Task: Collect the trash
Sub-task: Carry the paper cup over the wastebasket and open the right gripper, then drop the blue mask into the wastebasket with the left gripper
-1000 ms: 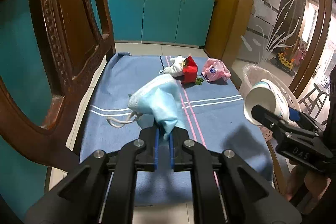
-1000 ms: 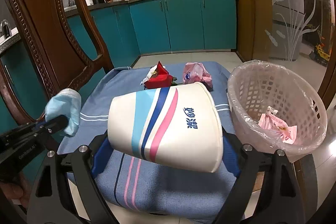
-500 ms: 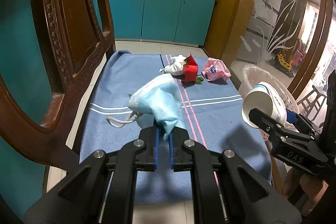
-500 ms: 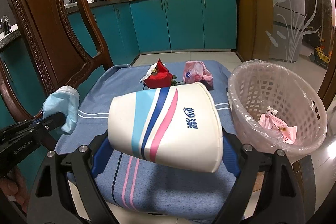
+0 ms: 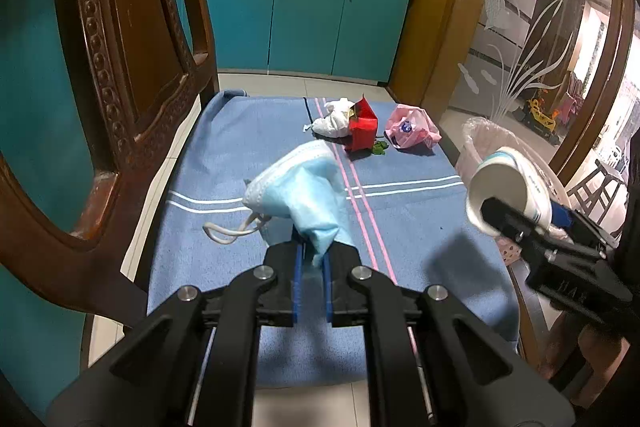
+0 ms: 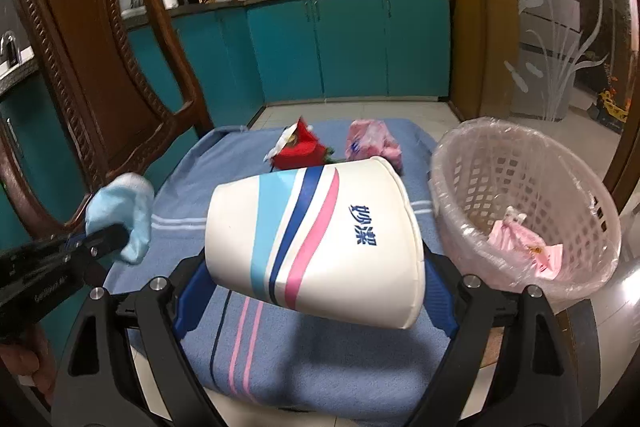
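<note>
My left gripper (image 5: 311, 259) is shut on a light blue face mask (image 5: 298, 187) and holds it above the blue striped cloth (image 5: 400, 227); the mask also shows in the right wrist view (image 6: 124, 215). My right gripper (image 6: 316, 267) is shut on a white paper cup (image 6: 316, 231) with blue and pink stripes, lying sideways between the fingers, just left of the pink trash basket (image 6: 520, 211). The cup also shows in the left wrist view (image 5: 508, 187). A red carton (image 5: 362, 131), a white crumpled tissue (image 5: 334, 119) and a pink plastic bag (image 5: 412, 129) lie at the cloth's far end.
A carved wooden chair back (image 5: 132, 47) stands close on the left. The lined basket holds a pink wrapper (image 6: 524, 243). Teal kitchen cabinets (image 5: 300, 23) are behind, and a frosted glass partition (image 5: 520, 39) is at the right.
The right gripper with the cup has shifted right and tilted toward the basket. The left gripper has kept the mask in nearly the same place.
</note>
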### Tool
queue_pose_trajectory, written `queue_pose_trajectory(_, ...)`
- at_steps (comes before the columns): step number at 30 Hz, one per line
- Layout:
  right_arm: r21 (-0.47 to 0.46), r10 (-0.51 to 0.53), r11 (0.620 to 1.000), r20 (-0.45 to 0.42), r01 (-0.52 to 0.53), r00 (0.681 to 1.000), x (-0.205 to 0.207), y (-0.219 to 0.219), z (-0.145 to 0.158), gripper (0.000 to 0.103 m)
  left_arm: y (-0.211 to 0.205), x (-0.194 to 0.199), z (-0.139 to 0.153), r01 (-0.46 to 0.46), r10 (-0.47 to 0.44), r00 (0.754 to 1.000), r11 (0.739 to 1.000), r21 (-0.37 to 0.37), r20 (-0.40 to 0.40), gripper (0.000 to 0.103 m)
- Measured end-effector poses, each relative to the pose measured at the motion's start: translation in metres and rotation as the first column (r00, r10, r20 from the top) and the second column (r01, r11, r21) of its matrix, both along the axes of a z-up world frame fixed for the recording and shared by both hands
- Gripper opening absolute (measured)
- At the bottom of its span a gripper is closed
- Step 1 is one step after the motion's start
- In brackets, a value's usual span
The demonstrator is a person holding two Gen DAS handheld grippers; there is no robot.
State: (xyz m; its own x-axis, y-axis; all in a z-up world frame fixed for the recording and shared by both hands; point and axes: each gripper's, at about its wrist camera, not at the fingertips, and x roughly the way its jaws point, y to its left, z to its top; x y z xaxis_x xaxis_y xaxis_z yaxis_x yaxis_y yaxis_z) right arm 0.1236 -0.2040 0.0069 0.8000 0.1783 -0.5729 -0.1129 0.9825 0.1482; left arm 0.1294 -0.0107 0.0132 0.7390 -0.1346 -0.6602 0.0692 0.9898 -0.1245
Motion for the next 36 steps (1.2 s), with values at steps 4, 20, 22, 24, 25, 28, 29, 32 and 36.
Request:
queue_pose_trajectory(4,-0.010,-0.106,0.994,0.093,0.108,0.990,0.007,-0.036,0.020,0.085,0.001,0.000,0.000,-0.001,0.001,1.000,1.000,-0.002,-0.002,0.010)
queue_pose_trajectory(20,0.233,-0.401,0.901,0.126,0.366,0.907,0.004,-0.161,0.039,0.100,-0.007,0.003,-0.006,0.020,-0.020,1.000,1.000,0.008,-0.020,0.010)
queue_pose_trajectory(22,0.276,-0.409,0.892,0.159,0.357,0.899,-0.013,-0.168,0.049,0.100,-0.012,0.003,-0.008,0.042,-0.042,0.999,0.999,0.008,-0.027,0.010)
queue_pose_trajectory(24,0.302,-0.430,0.882,0.204,0.362,0.879,-0.024,-0.173,0.057,0.100,-0.023,0.004,-0.010,0.090,-0.090,0.995,0.996,-0.008,-0.032,0.010)
queue_pose_trajectory(25,0.306,-0.441,0.878,0.216,0.368,0.871,-0.027,-0.175,0.059,0.100,-0.030,0.006,-0.009,0.114,-0.114,0.993,0.993,-0.015,-0.033,0.010)
queue_pose_trajectory(28,0.339,-0.513,0.838,0.221,0.428,0.829,-0.035,-0.193,0.058,0.100,-0.065,0.016,-0.004,0.193,-0.194,0.980,0.980,-0.040,-0.033,0.010)
queue_pose_trajectory(29,0.361,-0.533,0.821,0.209,0.442,0.820,-0.037,-0.199,0.056,0.100,-0.087,0.023,0.002,0.235,-0.236,0.971,0.971,-0.040,-0.029,0.010)
queue_pose_trajectory(32,0.427,-0.596,0.764,0.181,0.483,0.782,-0.040,-0.218,0.053,0.100,-0.152,0.050,0.023,0.349,-0.350,0.937,0.935,-0.057,-0.004,0.012)
queue_pose_trajectory(36,0.463,-0.622,0.734,0.168,0.496,0.765,-0.044,-0.228,0.054,0.100,-0.235,0.091,0.048,0.426,-0.424,0.904,0.904,-0.041,0.053,0.081)
